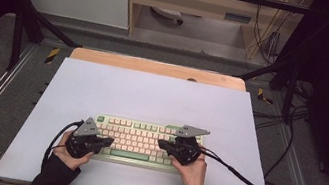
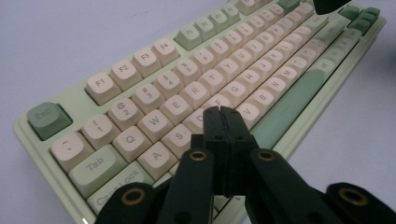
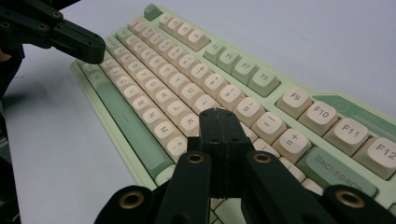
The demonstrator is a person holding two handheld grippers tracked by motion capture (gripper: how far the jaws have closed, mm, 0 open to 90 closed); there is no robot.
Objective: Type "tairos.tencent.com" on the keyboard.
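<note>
A pale green keyboard [image 1: 144,141] with cream keys lies on the white mat near the person's side. My left gripper [image 1: 109,141] hovers over its left end, jaws pressed together with nothing between them; in the left gripper view its tips [image 2: 221,111] sit just above the keys around D on the keyboard [image 2: 154,60]. My right gripper [image 1: 160,143] is over the right end, also shut and empty. In the right gripper view its tips [image 3: 217,112] hang over the keys near L on the keyboard [image 3: 196,60], and the left gripper [image 3: 88,46] shows at the far end.
The white mat [image 1: 152,95] covers a wooden table [image 1: 156,67] inside a black frame. Black cables [image 1: 239,176] trail from the grippers across the mat to the right. A green space bar [image 2: 299,93] runs along the keyboard's near edge.
</note>
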